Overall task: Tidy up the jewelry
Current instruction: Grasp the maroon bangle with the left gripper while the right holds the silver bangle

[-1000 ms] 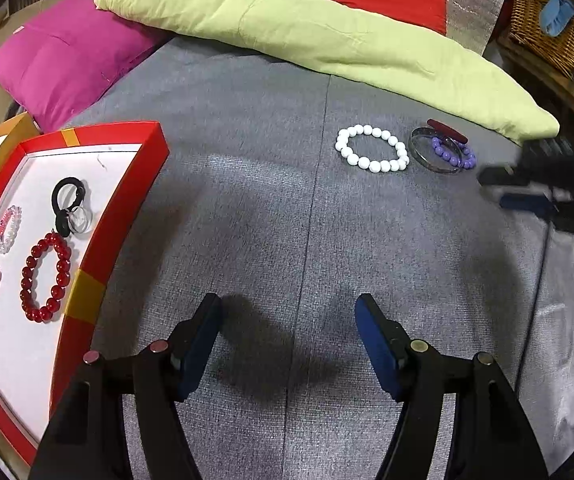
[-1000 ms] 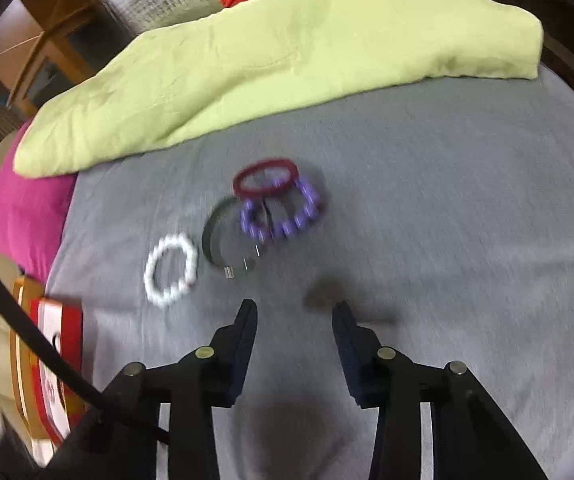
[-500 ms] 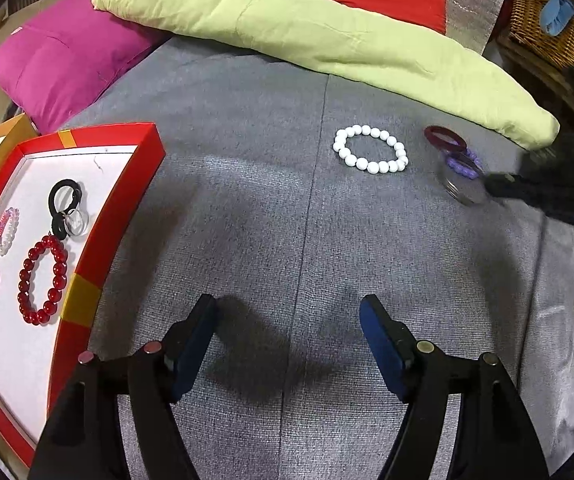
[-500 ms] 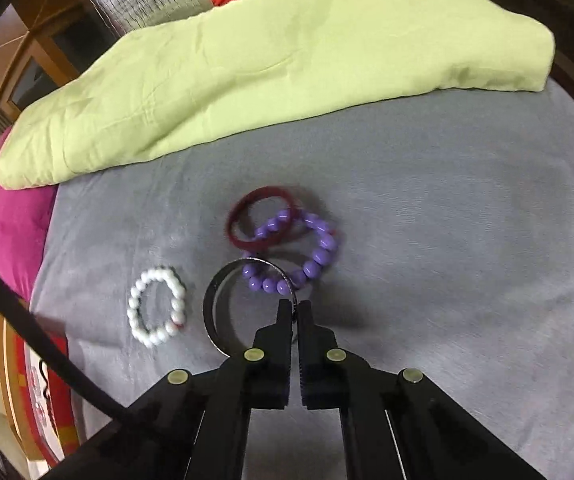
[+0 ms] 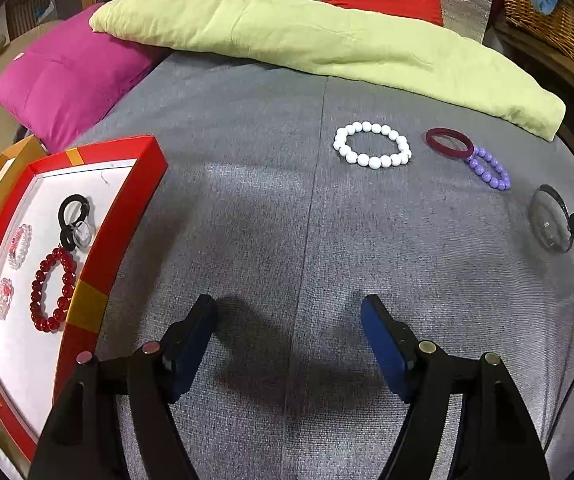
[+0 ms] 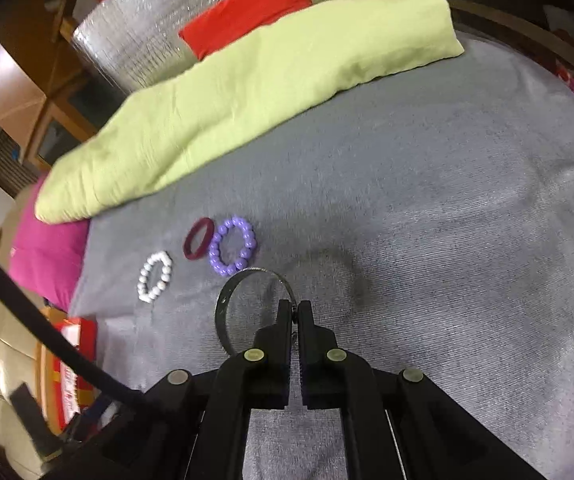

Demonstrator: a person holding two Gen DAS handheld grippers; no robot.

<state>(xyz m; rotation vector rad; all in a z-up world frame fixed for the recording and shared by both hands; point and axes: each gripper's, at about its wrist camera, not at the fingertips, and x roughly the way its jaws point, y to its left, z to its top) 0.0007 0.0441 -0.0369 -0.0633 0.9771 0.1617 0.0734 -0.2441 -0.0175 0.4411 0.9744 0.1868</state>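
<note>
Metal, thin and stiff, the bangle (image 6: pixel 223 312) looks light and slippery, so we pinch its rim with the right claw (image 6: pixel 295 312) clamped, the left claw (image 5: pixel 289 316) wide.

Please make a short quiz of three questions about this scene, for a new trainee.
1. True or false: the left gripper is shut on the white bead bracelet.
2. What does the right gripper hold?
A. purple bead bracelet
B. thin metal bangle
C. dark red bangle
3. Fill in: the red bead bracelet lies inside the red ____.

Key: 1 false; 2 B; 3 tray.
</note>
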